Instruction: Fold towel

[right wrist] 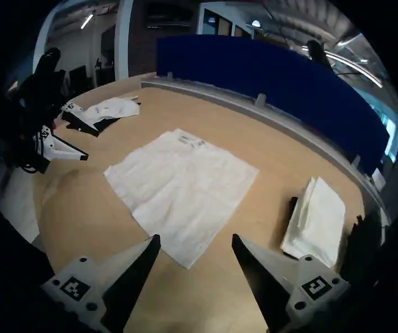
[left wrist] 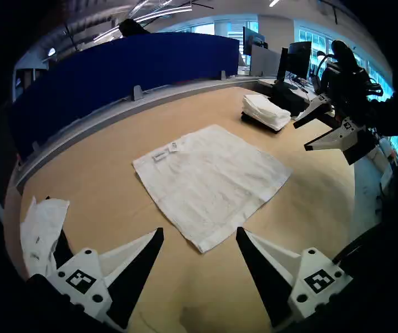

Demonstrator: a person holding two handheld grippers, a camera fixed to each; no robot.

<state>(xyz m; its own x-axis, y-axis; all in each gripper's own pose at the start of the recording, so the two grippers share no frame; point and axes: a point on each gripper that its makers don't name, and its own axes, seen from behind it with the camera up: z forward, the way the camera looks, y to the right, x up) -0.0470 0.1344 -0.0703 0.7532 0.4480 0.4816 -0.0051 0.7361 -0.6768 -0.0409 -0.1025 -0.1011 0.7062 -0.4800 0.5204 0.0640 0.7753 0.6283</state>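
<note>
Left gripper view: the towel (left wrist: 212, 180) lies spread flat at frame centre on the wooden table (left wrist: 321, 211). At the bottom edge the left gripper (left wrist: 199, 230) has its fingers wide apart. At upper right the right gripper (left wrist: 300, 137) is also spread, near a stack of folded towels (left wrist: 265, 111). A crumpled cloth (left wrist: 40, 227) lies lower left, and a blue partition (left wrist: 121, 72) runs across the top.

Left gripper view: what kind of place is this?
Most likely an open-plan office: a long wooden desk backed by a blue partition, computer monitors at its far end, and strip lights overhead.
</note>
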